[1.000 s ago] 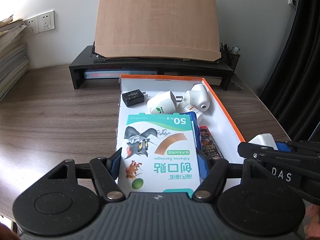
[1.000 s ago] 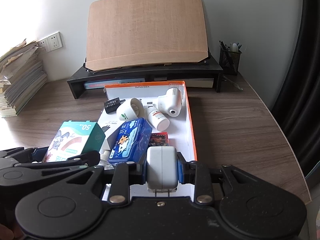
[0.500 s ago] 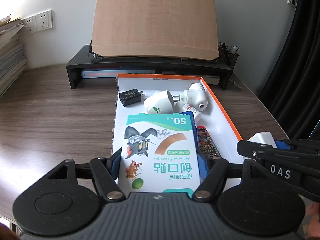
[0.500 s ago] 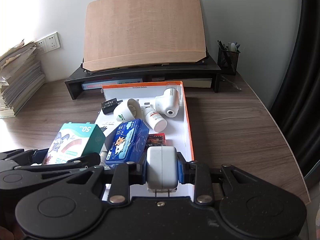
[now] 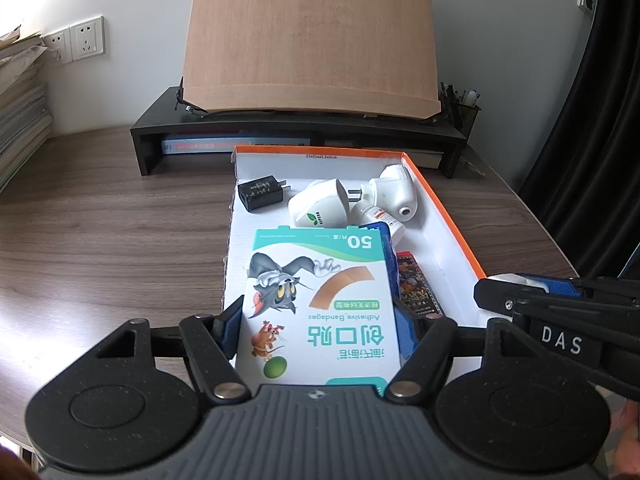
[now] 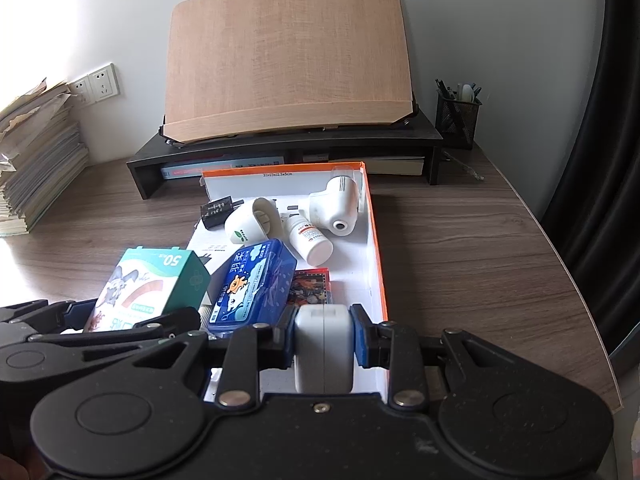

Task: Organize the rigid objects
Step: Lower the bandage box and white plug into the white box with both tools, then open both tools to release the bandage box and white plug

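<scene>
My left gripper [image 5: 318, 324] is shut on a green and white bandage box [image 5: 320, 300] and holds it over the near left part of an orange-rimmed white box [image 5: 452, 224]. The bandage box also shows in the right wrist view [image 6: 148, 284]. My right gripper [image 6: 324, 340] is shut on a white charger block [image 6: 324, 348] over the box's near right end. In the box lie a blue case [image 6: 256, 284], a card pack [image 6: 312, 288], a white bottle [image 6: 310, 238], two white plug devices [image 6: 334, 208] [image 6: 252, 226] and a black charger [image 5: 260, 192].
A black monitor riser [image 6: 288, 150] with a tilted wooden board [image 6: 288, 60] stands behind the box. A mesh pen holder [image 6: 458, 118] sits at the back right. A paper stack [image 6: 36, 160] is at the left. The desk edge [image 6: 588, 304] curves at the right.
Both grippers have drawn back slightly and risen a little with their objects. The box contents have not moved.
</scene>
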`<state>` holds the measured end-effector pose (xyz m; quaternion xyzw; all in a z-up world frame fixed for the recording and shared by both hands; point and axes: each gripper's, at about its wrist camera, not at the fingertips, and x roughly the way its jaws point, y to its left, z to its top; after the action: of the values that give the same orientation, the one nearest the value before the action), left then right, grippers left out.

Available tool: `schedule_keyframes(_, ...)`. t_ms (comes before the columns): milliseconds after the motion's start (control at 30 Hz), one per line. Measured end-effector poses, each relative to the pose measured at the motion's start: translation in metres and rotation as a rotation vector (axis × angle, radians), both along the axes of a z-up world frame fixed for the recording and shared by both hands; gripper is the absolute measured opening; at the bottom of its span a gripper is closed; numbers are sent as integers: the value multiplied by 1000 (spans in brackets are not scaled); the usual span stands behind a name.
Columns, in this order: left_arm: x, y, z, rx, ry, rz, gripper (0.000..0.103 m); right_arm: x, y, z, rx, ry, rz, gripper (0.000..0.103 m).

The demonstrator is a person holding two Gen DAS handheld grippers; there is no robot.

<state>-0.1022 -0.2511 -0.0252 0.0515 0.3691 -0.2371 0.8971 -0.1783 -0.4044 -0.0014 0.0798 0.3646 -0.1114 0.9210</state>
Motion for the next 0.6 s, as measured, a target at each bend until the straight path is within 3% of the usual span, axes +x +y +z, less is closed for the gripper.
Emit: schedule_keyframes(600, 7, -14, -13, -7, 1, -24, 71, 2, -12, 1, -6, -12, -25, 32)
